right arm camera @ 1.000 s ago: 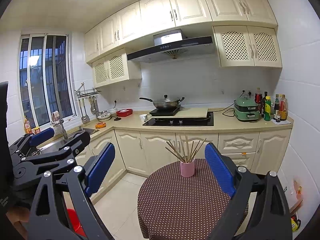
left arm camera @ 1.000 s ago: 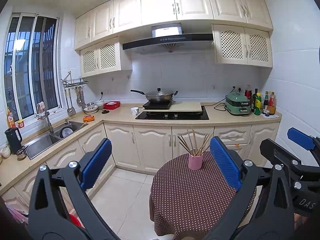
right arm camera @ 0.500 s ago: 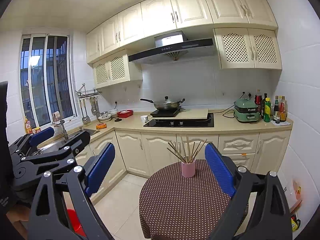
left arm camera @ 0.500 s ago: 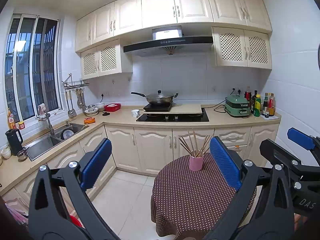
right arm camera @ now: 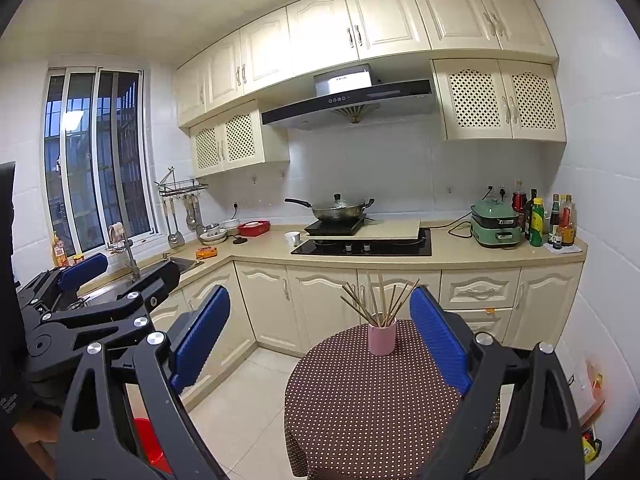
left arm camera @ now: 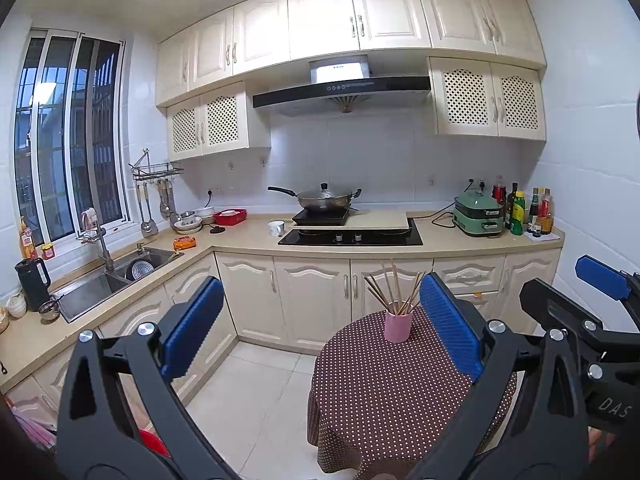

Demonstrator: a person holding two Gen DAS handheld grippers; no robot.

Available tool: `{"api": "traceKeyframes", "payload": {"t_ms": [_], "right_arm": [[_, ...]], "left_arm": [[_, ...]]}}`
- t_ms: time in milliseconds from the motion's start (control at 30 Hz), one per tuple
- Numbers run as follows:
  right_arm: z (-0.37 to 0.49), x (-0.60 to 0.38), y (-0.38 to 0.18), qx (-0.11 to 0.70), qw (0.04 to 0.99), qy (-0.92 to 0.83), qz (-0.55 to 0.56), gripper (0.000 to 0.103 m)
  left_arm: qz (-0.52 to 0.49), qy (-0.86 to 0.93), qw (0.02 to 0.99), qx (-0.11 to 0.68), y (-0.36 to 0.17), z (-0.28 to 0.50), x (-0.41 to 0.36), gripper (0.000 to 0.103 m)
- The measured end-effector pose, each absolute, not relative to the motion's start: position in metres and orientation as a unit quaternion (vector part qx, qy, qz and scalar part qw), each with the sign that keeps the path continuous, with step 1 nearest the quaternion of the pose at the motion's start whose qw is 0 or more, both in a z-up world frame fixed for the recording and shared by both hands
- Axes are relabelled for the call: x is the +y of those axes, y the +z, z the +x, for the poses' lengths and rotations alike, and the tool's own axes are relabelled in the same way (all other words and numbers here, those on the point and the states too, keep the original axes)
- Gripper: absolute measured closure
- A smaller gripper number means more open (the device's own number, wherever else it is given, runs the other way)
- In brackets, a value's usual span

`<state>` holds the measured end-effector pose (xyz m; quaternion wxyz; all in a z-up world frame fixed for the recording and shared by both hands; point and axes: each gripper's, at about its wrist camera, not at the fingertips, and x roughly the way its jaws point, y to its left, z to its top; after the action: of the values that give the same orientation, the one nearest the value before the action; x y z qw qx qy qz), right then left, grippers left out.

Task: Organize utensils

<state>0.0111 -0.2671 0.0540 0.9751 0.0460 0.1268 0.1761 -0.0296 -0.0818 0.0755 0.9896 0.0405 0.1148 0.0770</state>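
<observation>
A pink cup [left arm camera: 397, 326] [right arm camera: 382, 337] holding several wooden chopsticks [left arm camera: 390, 290] [right arm camera: 374, 300] stands at the far side of a round table with a brown dotted cloth [left arm camera: 384, 392] [right arm camera: 360, 396]. My left gripper [left arm camera: 320, 328] is open and empty, well short of the cup, which shows just inside its right blue pad [left arm camera: 450, 330]. My right gripper [right arm camera: 318, 338] is open and empty too, with the cup between its pads and far ahead. Each gripper appears at the edge of the other's view.
Cream cabinets and a beige L-shaped counter [left arm camera: 248, 236] run behind the table. On it are a wok [left arm camera: 326, 198] on a hob, a green cooker [left arm camera: 478, 216], bottles [left arm camera: 528, 210] and a sink [left arm camera: 108, 276]. Tiled floor [left arm camera: 256, 396] lies left of the table. A red bucket [right arm camera: 150, 446] sits low left.
Both views have shifted slightly, and the cup and table sit a little lower in frame. Both grippers stay open and empty.
</observation>
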Motion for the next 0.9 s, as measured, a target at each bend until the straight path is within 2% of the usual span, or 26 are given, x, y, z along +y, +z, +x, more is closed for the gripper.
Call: {"api": "traceKeyframes", "payload": {"t_ms": [900], "right_arm": [[0.014, -0.2619, 0.0517, 0.132, 0.974, 0.18, 0.047, 0.012]], "left_arm": [[0.036, 0.083, 0.989, 0.12, 0.0738, -0.0283, -0.0712, 0.006]]}}
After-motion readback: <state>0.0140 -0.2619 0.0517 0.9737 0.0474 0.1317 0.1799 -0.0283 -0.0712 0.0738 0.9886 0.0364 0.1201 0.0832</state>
